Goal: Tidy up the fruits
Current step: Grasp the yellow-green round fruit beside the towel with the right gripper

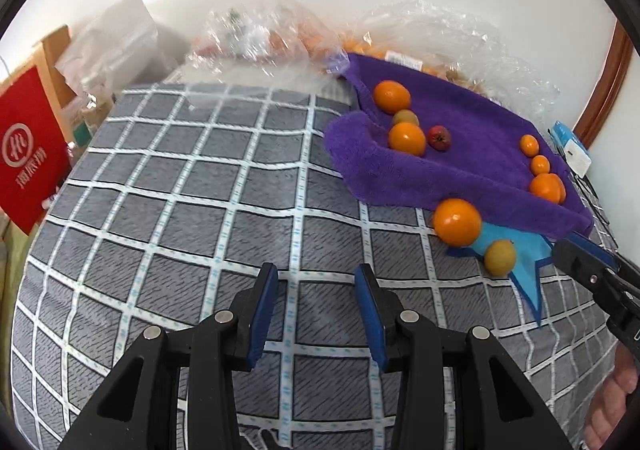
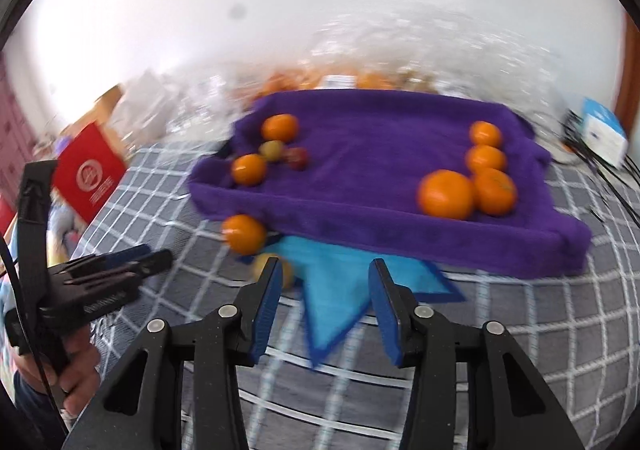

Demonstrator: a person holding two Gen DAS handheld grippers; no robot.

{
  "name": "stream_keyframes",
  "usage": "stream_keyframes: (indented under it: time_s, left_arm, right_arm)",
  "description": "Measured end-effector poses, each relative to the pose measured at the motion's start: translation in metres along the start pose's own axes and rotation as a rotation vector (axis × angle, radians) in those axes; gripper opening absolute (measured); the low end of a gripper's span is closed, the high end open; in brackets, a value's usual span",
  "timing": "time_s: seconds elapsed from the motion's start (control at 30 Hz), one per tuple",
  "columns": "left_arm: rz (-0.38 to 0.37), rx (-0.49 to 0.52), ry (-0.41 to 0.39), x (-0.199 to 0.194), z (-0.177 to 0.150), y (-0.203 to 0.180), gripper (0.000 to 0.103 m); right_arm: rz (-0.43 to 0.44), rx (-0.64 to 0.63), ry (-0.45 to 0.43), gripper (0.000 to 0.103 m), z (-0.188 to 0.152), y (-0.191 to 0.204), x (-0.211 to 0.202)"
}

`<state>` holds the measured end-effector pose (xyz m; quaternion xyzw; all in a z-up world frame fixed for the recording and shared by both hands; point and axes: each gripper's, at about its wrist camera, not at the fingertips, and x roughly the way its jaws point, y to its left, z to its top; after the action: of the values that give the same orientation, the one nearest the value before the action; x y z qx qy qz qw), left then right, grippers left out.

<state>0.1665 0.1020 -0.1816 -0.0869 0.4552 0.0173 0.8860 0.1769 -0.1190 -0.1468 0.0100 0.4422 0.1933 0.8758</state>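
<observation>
Yellow fruit sits just beyond the right gripper, jaws apart

The red bag bears a white round logo above a line of white Chinese characters, too distorted to read with certainty; no other lettering is legible.

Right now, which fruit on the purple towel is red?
The small red fruit on the purple towel, beside the left cluster's front orange; the others are orange or yellow-green.
</observation>
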Motion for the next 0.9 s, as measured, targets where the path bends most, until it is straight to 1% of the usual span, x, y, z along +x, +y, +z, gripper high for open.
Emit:
stream_keyframes:
  time_s: [0.17,0.23,0.27,0.37,0.5,0.63,0.77,0.9]
  left_arm:
    - [0.022,0.013,-0.037,-0.003,-0.009,0.002,0.038]
    - [0.016,0.01,-0.038,-0.003,-0.008,0.005,0.038]
    - [0.012,0.003,-0.037,-0.002,-0.008,0.006,0.038]
    - [0.006,-0.002,-0.037,-0.003,-0.011,0.006,0.04]
    - [0.012,0.007,-0.034,-0.004,-0.011,0.004,0.041]
    - [-0.021,-0.018,-0.039,-0.006,-0.012,0.009,0.041]
    - [-0.041,-0.034,-0.043,-0.007,-0.012,0.012,0.041]
    - [-0.015,-0.013,-0.036,-0.008,-0.014,0.006,0.041]
  right_arm:
    - [0.026,-0.024,0.042,0.044,0.0,0.015,0.023]
    - [0.028,-0.025,0.063,0.044,-0.002,0.017,0.034]
    - [0.028,-0.023,0.074,0.042,-0.003,0.017,0.04]
    - [0.026,-0.018,0.1,0.028,-0.005,0.016,0.049]
    - [0.005,-0.014,0.058,0.028,-0.006,0.015,0.033]
    - [-0.056,-0.014,-0.003,0.028,-0.01,-0.003,0.004]
    - [-0.103,0.009,-0.016,0.028,-0.017,-0.03,-0.012]
    - [-0.147,0.04,-0.011,0.028,-0.027,-0.061,-0.022]
